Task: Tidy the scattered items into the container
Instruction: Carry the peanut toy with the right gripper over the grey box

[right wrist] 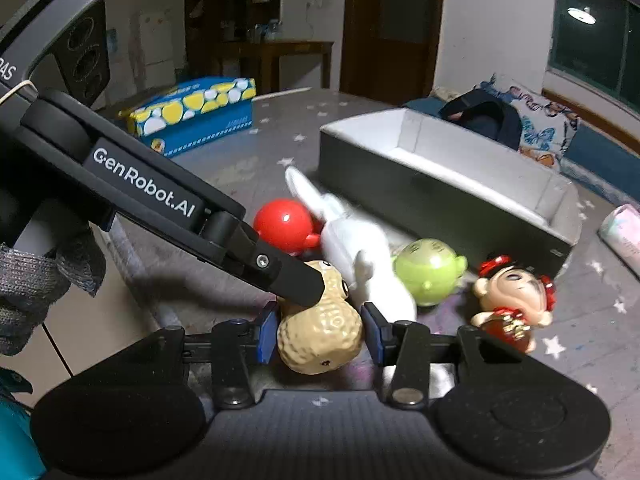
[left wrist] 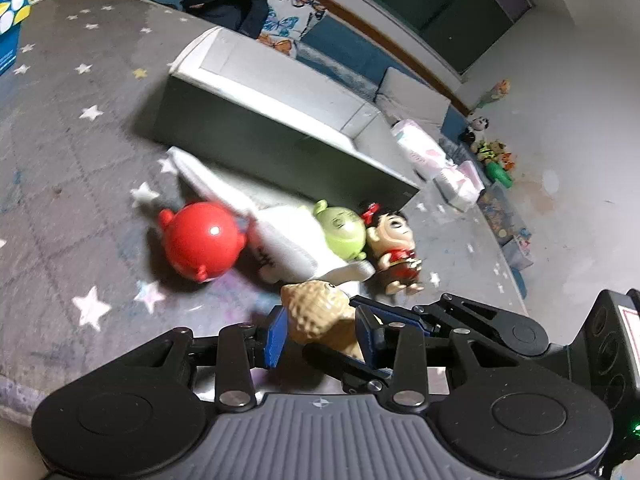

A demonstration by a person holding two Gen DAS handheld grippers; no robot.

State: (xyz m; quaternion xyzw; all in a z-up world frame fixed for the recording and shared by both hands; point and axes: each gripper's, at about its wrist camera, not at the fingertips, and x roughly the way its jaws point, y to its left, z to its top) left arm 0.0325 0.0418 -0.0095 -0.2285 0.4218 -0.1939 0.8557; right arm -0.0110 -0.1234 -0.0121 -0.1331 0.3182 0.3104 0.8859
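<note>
Fingers of the right gripper (right wrist: 318, 334) angle downward over the star-printed grey surface (left wrist: 72, 152), narrowed around the tan peanut-shaped toy (right wrist: 320, 336). The left gripper (left wrist: 322, 330) slants down too, its fingers either side of the peanut's other end; pad contact is unclear for both. The peanut lies flat beside the white plush rabbit (right wrist: 360, 256), its face end pointing towards the grey rectangular box (right wrist: 440, 184).

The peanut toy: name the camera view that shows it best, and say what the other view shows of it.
The right wrist view shows the peanut toy best: nearly whole, sharp, lying between the right gripper pads, with only its top crossed by the left gripper finger. The left wrist view shows just its upper part, blurred, the rest hidden by gripper parts.
</note>
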